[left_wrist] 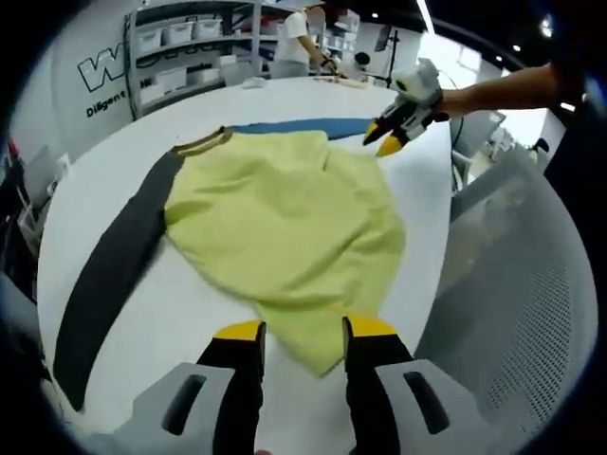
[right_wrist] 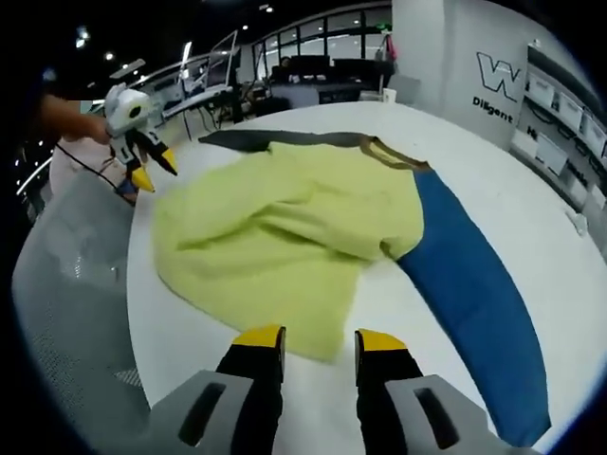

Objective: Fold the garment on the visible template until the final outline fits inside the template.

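Your left gripper [left_wrist: 302, 339] hangs with jaws parted and nothing between them, just above the near hem of the yellow long-sleeved shirt [left_wrist: 285, 223]. Your right gripper [right_wrist: 319, 349] is likewise spread and empty over the opposite hem corner. That shirt lies rumpled on the white round table [left_wrist: 104, 171], its body bunched and folded over itself, the dark grey sleeve [left_wrist: 109, 275] stretched out to one side and the blue sleeve [right_wrist: 469, 280] to the other.
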A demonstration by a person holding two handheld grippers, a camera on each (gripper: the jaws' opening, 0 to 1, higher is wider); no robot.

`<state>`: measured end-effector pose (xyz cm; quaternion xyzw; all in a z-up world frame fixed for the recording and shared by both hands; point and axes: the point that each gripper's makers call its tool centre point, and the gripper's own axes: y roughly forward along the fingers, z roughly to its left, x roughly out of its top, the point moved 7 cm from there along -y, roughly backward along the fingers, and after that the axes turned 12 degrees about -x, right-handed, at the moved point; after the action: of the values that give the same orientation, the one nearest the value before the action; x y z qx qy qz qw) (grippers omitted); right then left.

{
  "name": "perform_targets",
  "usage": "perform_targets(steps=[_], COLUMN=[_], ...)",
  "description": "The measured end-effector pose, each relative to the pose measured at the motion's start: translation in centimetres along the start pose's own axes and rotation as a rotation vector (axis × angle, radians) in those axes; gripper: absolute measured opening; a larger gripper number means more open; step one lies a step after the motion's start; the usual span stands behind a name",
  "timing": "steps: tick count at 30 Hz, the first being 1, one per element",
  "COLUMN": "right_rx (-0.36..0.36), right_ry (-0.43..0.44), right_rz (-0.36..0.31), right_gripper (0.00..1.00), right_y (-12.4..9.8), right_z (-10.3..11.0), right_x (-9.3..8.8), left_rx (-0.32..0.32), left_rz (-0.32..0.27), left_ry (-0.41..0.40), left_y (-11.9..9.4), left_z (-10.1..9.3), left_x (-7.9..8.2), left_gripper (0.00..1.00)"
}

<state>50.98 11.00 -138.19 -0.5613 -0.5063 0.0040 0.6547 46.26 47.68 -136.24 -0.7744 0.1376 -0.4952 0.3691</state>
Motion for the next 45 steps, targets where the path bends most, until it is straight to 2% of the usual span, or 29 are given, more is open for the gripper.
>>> perform_targets(steps=[8, 12, 16, 20, 23, 27, 30, 32, 35, 39, 45], right_rx=[0.005, -0.012, -0.021, -0.024, -0.030, -0.017, 0.000, 0.000, -0.007, -0.001, -0.012], right_ry=[0.011, -0.021, -0.054, -0.077, -0.133, -0.148, -0.137, -0.126, -0.117, -0.150, -0.159], right_rz=[0.020, 0.020, 0.023, 0.021, 0.012, 0.018, 0.017, 0.010, 0.001, -0.005, 0.020], right_gripper=[0.21, 0.16, 0.07, 0.06, 0.04, 0.03, 0.07, 0.10, 0.09, 0.02, 0.00], right_y=[0.7, 0.8, 0.7, 0.6, 0.5, 0.3, 0.2, 0.3, 0.4, 0.5, 0.4], right_z=[0.5, 0.4, 0.3, 0.5, 0.7, 0.9, 1.2, 1.3, 1.5, 1.9, 2.0], right_x=[-0.3, -0.5, -0.7, -0.9, -1.0, -1.1, -1.1, -1.1, -1.0, -0.9, -0.8], left_rx=[-0.024, -0.044, -0.044, -0.047, -0.040, -0.028, -0.019, -0.015, 0.007, 0.053, 0.059], left_rz=[0.041, 0.085, 0.092, 0.107, 0.106, 0.102, 0.099, 0.099, 0.102, 0.102, 0.116], left_ry=[-0.036, -0.024, -0.024, -0.007, 0.000, 0.014, 0.033, 0.037, 0.054, 0.050, 0.051], left_y=[1.1, 1.5, 1.6, 2.0, 2.0, 2.0, 2.0, 2.0, 2.0, 1.9, 1.9], left_z=[-0.6, -1.0, -1.1, -1.0, -0.8, -0.7, -0.7, -0.5, -0.2, 0.4, 0.6], left_x=[-1.1, -1.8, -1.8, -1.8, -1.7, -1.6, -1.7, -1.7, -1.8, -1.8, -1.7], left_gripper=[0.24, 0.19, 0.14, 0.13, 0.11, 0.15, 0.19, 0.18, 0.13, 0.00, 0.00])
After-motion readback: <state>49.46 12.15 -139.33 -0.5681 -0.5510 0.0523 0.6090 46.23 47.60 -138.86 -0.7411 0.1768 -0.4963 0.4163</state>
